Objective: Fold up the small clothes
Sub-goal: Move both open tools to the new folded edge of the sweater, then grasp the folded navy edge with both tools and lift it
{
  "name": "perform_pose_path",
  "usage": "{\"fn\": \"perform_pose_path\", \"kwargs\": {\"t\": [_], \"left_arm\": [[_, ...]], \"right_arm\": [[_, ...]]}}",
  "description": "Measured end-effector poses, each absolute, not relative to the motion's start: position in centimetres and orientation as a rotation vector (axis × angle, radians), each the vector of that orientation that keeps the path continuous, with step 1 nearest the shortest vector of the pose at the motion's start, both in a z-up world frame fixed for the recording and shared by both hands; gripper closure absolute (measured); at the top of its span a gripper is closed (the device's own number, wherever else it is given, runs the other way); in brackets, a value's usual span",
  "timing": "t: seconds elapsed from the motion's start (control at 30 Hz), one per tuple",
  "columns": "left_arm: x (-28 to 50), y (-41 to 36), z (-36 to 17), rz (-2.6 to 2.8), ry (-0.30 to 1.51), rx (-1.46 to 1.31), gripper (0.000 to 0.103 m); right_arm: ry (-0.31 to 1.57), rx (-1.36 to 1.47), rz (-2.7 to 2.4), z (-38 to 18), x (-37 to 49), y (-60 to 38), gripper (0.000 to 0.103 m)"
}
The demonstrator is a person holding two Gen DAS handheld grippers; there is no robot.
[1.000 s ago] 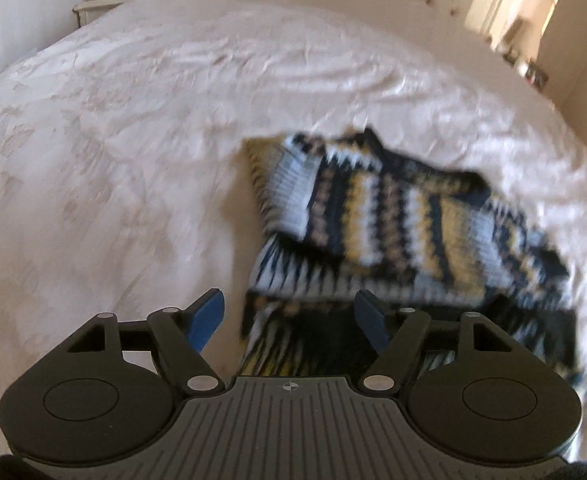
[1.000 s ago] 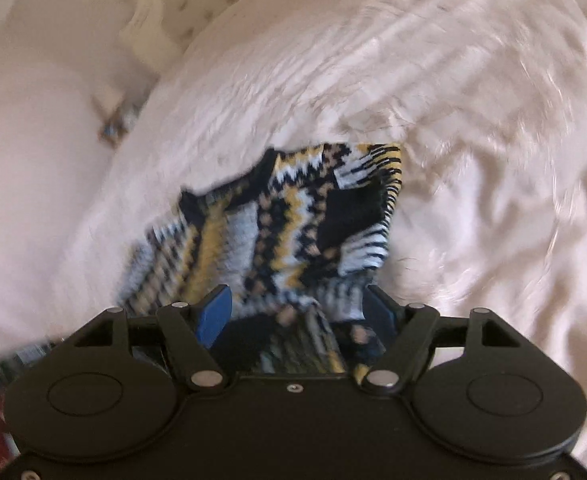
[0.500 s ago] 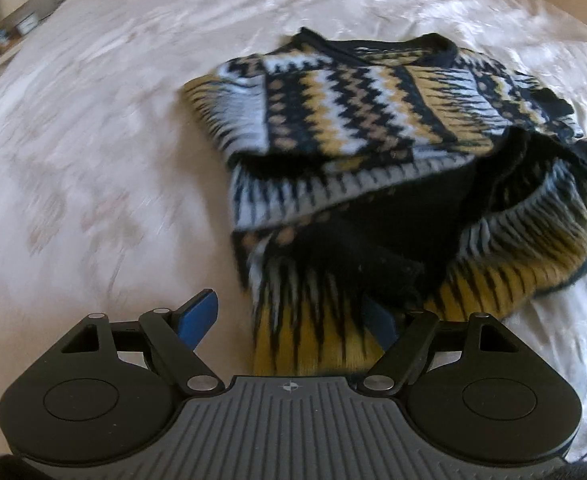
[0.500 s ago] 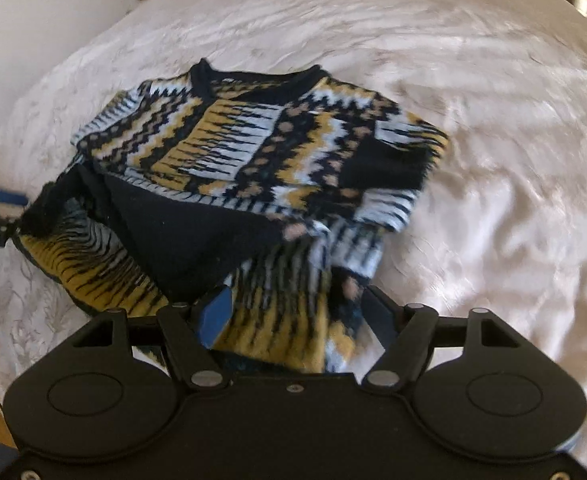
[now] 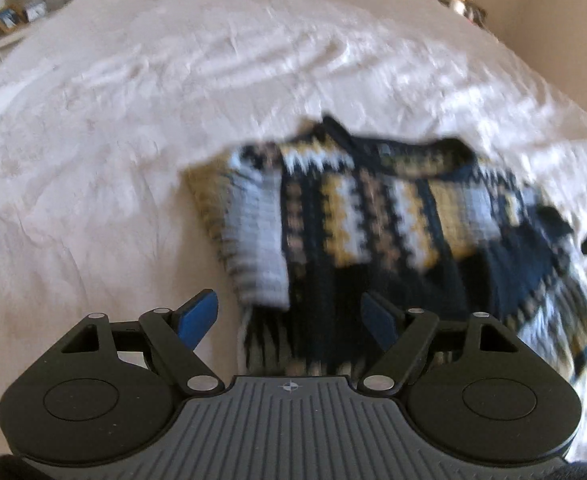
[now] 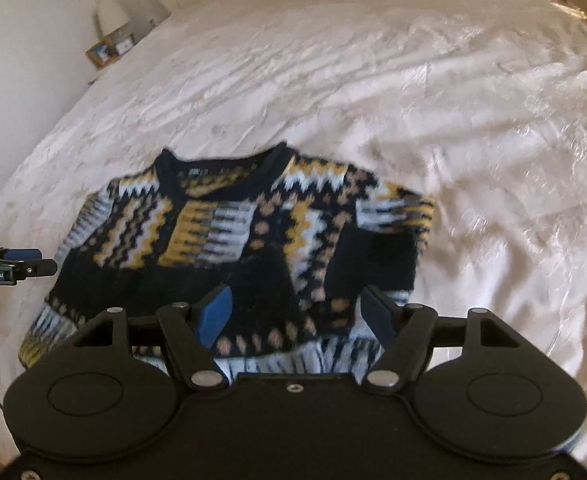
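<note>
Both grippers have pulled back from one sweater [image 6: 249, 248].

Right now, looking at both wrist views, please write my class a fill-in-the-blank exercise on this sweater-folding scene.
1. The patterned sweater lies on a white ____.
2. Both the left tool and the right tool have their jaws ____.
3. The pads on each tool are coloured ____.
4. On the bedside table a picture frame stands by a white ____.

Missing words: bed; open; blue; lamp
</note>
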State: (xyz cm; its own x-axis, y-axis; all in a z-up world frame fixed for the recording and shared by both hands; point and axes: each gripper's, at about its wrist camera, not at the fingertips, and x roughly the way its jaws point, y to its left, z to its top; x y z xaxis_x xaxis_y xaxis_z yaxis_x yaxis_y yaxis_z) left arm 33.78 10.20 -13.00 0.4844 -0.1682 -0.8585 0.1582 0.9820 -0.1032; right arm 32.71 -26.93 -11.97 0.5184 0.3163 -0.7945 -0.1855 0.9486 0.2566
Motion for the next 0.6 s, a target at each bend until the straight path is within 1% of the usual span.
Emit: {"fn": "perform_pose_path", "kwargs": {"t": [0.17, 0.4, 0.53, 0.6], "left_arm": [[32.7, 9.8, -14.8, -0.244, 1.115, -0.023, 0.025], [33.7, 8.5, -15.8, -0.295, 1.124, -0.01, 0.025], [34.9, 8.5, -16.7, -0.299, 1.146, -0.04, 0.026], [35.2, 8.4, -16.9, -0.308, 1.158, -0.05, 0.038]], "right_arm": [[1.024, 0.147, 0.31, -13.2, 32.8, -26.3, 0.029], [1.051, 0.127, 0.378, -14.3, 34.8, -24.8, 0.031], [1.094, 0.131, 0.397, -15.6, 36.1, -24.3, 0.045], [1.118, 0.129, 0.404, -16.1, 36.4, -24.1, 0.051]]}}
